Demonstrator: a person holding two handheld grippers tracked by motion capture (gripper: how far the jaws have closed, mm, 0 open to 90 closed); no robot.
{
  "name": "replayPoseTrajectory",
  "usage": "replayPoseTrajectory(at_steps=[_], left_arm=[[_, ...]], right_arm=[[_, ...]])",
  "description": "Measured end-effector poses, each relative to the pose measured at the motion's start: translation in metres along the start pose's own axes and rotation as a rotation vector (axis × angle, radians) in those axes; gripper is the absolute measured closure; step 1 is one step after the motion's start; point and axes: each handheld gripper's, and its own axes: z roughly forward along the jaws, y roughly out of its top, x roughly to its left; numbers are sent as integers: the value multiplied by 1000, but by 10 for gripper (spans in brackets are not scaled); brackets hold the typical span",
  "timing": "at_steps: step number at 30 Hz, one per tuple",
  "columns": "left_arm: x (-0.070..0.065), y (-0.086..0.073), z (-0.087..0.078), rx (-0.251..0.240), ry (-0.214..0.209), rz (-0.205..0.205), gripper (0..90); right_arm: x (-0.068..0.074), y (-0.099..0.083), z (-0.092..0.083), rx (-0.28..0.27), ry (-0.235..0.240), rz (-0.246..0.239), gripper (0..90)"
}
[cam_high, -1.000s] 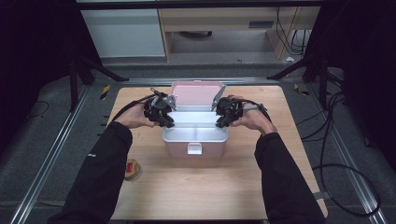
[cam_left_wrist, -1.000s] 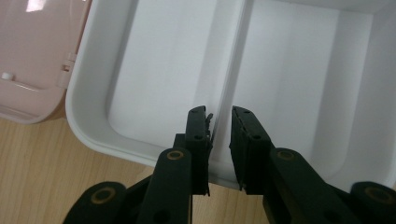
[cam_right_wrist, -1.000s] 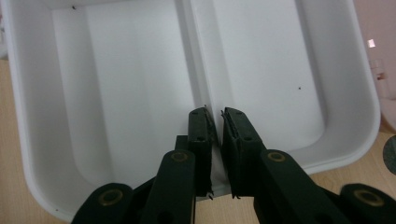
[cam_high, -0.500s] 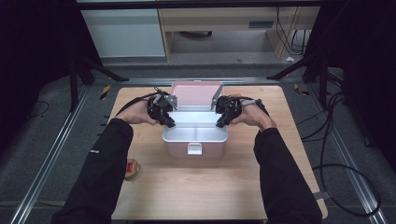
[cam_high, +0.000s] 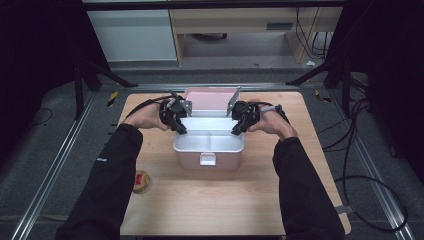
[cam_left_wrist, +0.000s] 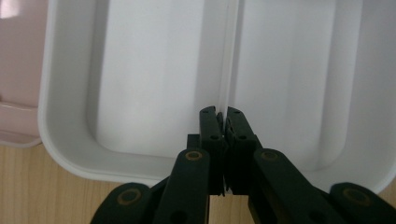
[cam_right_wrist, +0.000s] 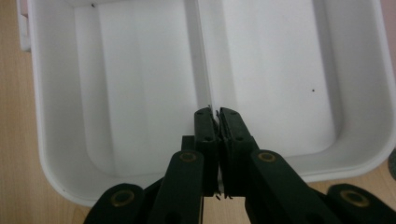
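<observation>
I count one pink lunch box (cam_high: 207, 157) at the middle of the wooden desk (cam_high: 200, 210), its lid (cam_high: 210, 98) raised behind it, with one smooth white plastic tray (cam_left_wrist: 154, 84) seated in it, round-cornered and split into two compartments by one thin divider (cam_right_wrist: 203, 70). My left gripper (cam_left_wrist: 222, 116) and right gripper (cam_right_wrist: 215, 116) have just closed, and each pair of jaws pinches that divider from opposite ends. One small round tape roll (cam_high: 141, 181) lies near the desk's front-left.
</observation>
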Motion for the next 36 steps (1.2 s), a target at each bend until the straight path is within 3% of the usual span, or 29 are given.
replayPoseTrajectory(at_steps=[8,12,13,14,17,19,20,21,23,24,25,30,31,36], left_arm=[[-11,1,-28,-61,43,5,872],[-26,5,-45,-58,60,16,874],[-35,8,-52,-53,62,25,874],[-35,8,-52,-53,62,25,875],[-52,11,-61,-45,55,37,878],[-60,13,-65,-41,52,45,879],[-65,13,-67,-42,50,47,879],[-68,14,-68,-43,50,54,879],[-85,14,-70,-47,37,60,882],[-85,14,-70,-47,37,60,884],[-96,14,-68,-43,32,68,886],[-116,10,-65,-36,24,72,887],[-126,7,-64,-46,23,76,888],[-143,1,-58,-38,7,66,885]], right_arm=[[8,8,-28,-17,-49,-24,867],[26,15,-49,-23,-73,-44,869],[30,15,-53,-26,-76,-45,870],[30,15,-53,-26,-76,-45,870],[51,15,-66,-31,-65,-45,872],[55,15,-67,-33,-65,-45,872],[66,14,-72,-31,-69,-46,873],[66,14,-72,-31,-69,-46,873],[80,12,-77,-31,-61,-48,874],[85,11,-78,-29,-53,-45,874],[91,10,-78,-28,-50,-45,873],[110,7,-74,-27,-39,-61,878],[121,3,-71,-37,-28,-67,880],[138,0,-65,-44,-10,-76,887]])
